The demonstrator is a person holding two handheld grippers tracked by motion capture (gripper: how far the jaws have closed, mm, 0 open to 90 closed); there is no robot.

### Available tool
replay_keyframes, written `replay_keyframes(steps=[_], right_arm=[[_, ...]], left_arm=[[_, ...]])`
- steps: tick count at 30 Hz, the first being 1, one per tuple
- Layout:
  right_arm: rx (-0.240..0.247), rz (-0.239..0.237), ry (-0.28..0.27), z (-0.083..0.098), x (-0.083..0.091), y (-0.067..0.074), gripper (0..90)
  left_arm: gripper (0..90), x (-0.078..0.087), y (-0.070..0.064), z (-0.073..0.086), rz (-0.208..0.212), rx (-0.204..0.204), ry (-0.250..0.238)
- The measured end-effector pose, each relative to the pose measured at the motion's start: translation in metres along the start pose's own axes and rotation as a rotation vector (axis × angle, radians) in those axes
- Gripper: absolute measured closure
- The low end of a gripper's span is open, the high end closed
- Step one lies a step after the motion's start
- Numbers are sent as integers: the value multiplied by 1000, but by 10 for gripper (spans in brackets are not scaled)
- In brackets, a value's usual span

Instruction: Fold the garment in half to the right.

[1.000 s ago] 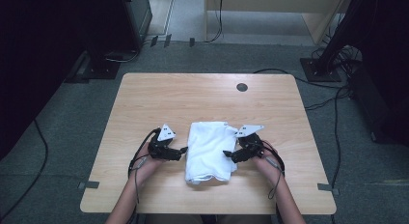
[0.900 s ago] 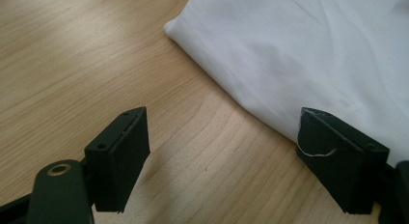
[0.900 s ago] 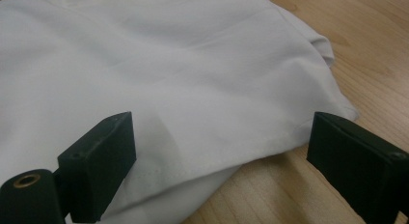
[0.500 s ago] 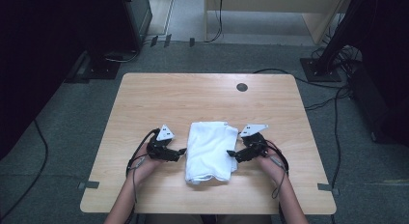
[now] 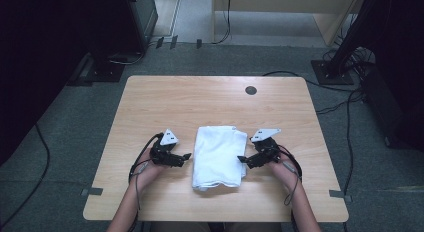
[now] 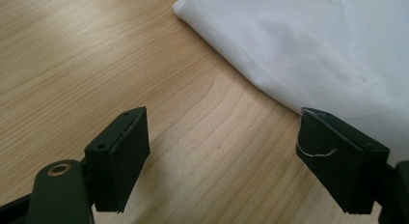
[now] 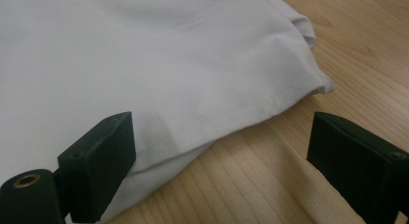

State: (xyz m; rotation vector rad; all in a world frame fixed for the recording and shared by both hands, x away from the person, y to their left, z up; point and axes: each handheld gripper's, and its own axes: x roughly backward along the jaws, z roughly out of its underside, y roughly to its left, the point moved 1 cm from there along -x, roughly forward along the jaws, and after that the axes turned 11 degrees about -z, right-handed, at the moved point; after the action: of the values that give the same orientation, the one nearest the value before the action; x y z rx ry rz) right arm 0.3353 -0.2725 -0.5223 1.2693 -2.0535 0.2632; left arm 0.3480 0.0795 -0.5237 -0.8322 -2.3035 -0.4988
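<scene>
bench (image 5: 165,102): carrying the cloth near its 6 o'clock edge.
cloth (image 5: 219,157): folded, white, likely soft, light, floppy; best pinched at a side hem.
left gripper (image 5: 186,156): fingers apart, waiting at the cloth's 9 o'clock.
right gripper (image 5: 241,159): fingers apart, straddling the 3 o'clock hem.

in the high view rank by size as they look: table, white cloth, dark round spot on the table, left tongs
1. table
2. white cloth
3. left tongs, with their grey plate
4. dark round spot

The folded cloth (image 5: 220,157) lies on the table (image 5: 210,99); left gripper (image 5: 186,156) just left, right gripper (image 5: 242,159) just right.
</scene>
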Motion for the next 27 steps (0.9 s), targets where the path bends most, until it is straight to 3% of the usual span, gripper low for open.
replay_keyframes(steps=[4,8,27], right_arm=[[-22,-20,-41,1,6,-3,99],[-25,8,-29,4,11,-6,99],[-39,38,-12,12,17,-15,99]], left_arm=[[193,1,2,1,-4,-2,2],[193,1,3,1,-7,2,2],[193,4,10,5,-15,5,9]])
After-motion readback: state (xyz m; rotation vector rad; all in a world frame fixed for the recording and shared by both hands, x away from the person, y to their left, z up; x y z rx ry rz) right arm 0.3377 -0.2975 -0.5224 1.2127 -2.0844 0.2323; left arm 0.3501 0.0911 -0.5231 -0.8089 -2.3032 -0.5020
